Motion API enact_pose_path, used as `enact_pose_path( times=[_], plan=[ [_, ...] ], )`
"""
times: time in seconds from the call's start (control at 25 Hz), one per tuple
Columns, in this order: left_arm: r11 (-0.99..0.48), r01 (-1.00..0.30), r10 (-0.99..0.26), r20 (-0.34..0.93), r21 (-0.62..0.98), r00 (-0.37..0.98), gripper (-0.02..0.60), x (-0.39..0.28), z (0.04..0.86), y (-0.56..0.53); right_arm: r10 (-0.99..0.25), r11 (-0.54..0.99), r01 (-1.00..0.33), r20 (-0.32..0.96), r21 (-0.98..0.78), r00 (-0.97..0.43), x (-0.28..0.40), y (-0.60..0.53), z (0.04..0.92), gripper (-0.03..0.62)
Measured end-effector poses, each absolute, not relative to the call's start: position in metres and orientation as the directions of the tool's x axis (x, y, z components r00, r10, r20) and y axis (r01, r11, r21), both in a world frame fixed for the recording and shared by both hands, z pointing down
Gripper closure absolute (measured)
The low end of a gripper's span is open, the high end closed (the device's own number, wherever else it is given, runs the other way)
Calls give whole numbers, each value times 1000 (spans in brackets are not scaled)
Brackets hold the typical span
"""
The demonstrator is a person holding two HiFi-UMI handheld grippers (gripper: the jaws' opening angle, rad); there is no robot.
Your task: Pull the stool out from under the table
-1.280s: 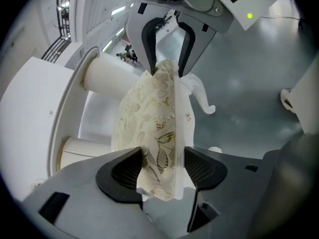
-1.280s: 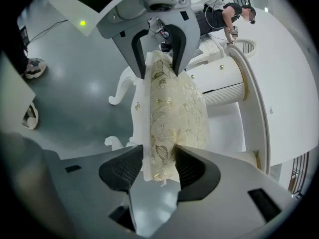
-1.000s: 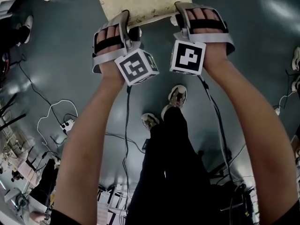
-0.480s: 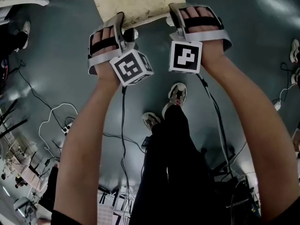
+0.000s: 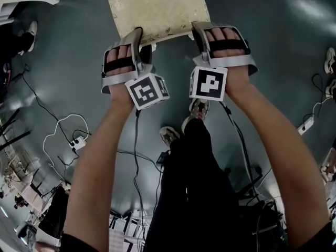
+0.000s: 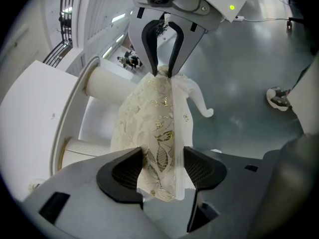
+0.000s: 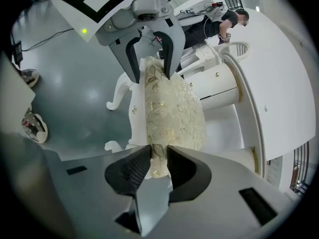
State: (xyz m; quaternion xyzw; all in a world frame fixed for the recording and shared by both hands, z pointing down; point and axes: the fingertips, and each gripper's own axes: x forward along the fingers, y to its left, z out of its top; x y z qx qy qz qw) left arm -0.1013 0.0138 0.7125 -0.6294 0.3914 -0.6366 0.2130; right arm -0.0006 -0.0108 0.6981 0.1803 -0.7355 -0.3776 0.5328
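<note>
The stool has a cream cushion with gold leaves and a white frame, and stands on the grey floor at the top of the head view. My left gripper is shut on its near edge at the left. My right gripper holds the same edge at the right. In the left gripper view the seat edge sits between my pads, cushion against one and white frame against the other. In the right gripper view my right gripper has just been closing and pinches the cushion.
The white round table with its fluted pedestal stands just beyond the stool. Cables and a power strip lie on the floor to the left. The person's shoes are below the grippers. Another person sits far behind.
Both grippers and the stool have come toward me, lower in the head view, and more of the cushion shows.
</note>
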Motion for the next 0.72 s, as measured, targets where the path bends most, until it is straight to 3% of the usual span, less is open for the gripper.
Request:
enact_pose_path(
  times=[0.72],
  plan=[
    [-618,-188,-761,641,-764,-100,310,-95,715,60,-667,678,142,685,721,-295,9,41,705,500]
  ],
)
